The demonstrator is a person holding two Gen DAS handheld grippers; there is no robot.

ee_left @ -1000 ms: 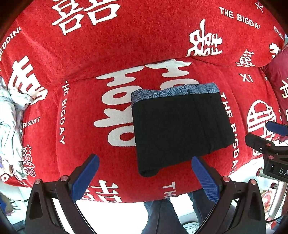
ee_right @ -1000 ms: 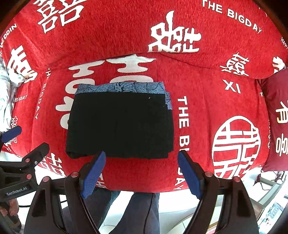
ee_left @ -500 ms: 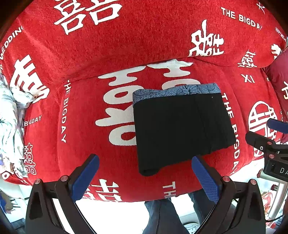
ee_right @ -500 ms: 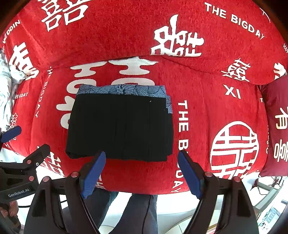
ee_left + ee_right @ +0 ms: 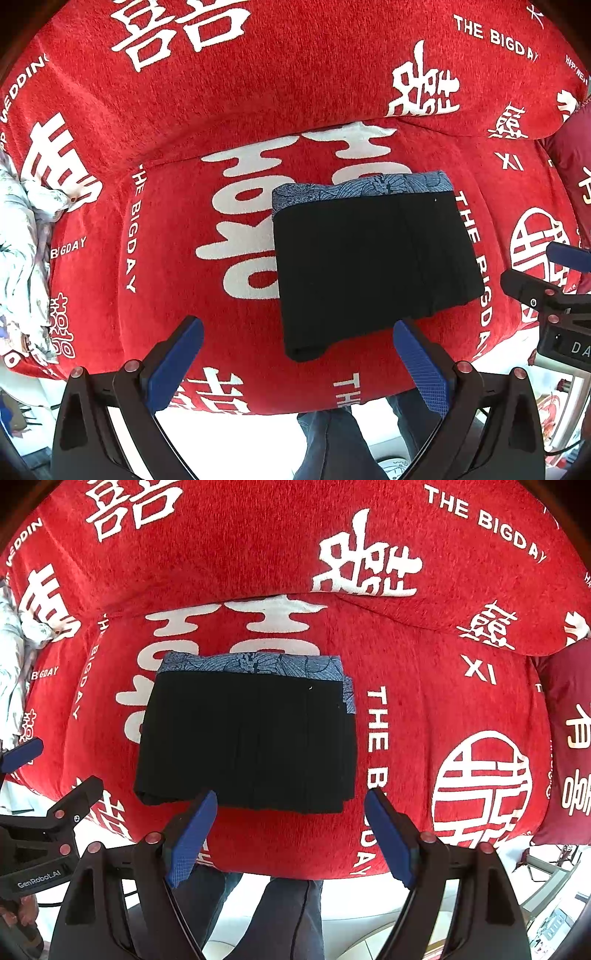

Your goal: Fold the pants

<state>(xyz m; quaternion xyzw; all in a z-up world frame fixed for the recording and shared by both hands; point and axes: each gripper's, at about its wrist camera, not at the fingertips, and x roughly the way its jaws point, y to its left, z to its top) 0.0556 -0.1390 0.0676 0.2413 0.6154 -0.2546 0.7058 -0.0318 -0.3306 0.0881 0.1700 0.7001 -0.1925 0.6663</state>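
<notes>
Black folded pants (image 5: pixel 373 266) lying flat on red sofa seat (image 5: pixel 166 258), blue patterned layer showing at 12 o'clock edge. Left tongs (image 5: pixel 295 354) and right tongs (image 5: pixel 291 830) hovering wide, gripping nothing.

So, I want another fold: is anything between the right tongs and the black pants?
Nothing visible. The right tongs hang open above the near edge of the folded black pants on the red sofa cover.
</notes>
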